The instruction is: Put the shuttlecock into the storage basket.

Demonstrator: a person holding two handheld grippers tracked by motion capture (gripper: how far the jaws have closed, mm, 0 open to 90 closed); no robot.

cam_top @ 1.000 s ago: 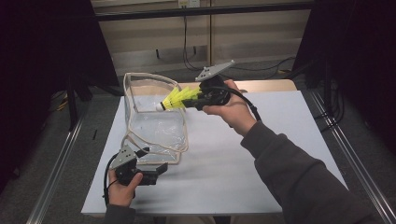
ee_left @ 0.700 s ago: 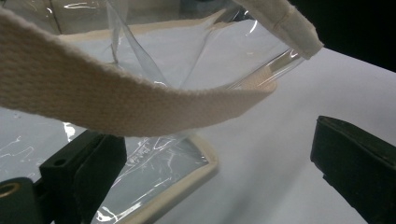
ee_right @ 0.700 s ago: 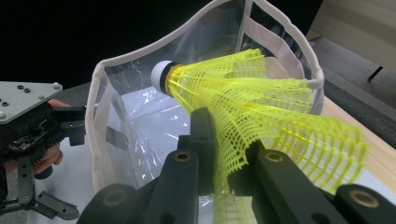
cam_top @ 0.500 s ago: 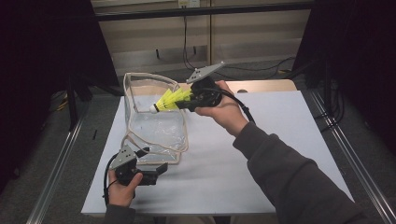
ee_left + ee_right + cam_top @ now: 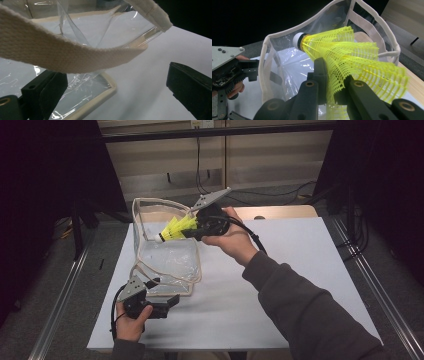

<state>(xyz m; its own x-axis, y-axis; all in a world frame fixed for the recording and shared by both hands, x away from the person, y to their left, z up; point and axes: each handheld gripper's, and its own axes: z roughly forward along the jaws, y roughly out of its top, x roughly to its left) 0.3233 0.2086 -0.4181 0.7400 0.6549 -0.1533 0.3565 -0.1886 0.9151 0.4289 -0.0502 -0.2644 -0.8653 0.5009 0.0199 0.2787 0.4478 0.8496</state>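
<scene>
white rectangular tabletop (image 5: pixel 300 285) under everything, wooden edge at far side. clear plastic bag with cream webbing trim and straps (image 5: pixel 167 257) standing on left half of tabletop, mouth open upward, near bottom corner lying flat toward left gripper. same bag in right gripper view (image 5: pixel 287 65), mouth gaping; in left gripper view (image 5: pixel 82 82) one cream strap (image 5: pixel 62 55) crossing in front of jaws.

right gripper (image 5: pixel 192 231) held in right hand (image 5: pixel 235 240) above bag's far right rim, tilted left and down, jaws clamped tight on yellow mesh plastic shuttlecock with white cork tip (image 5: pixel 172 229). shuttlecock skirt pinched between jaws, cork pointing at bag mouth, over opening, not inside yet. closer look in right gripper view: shuttlecock (image 5: pixel 352 62) squeezed at skirt.

left gripper (image 5: pixel 167 304) in left hand (image 5: pixel 131 322) low at near left of tabletop, just beside bag's near bottom edge, jaws spread wide, nothing pinched, bag corner and strap between them but untouched.
</scene>
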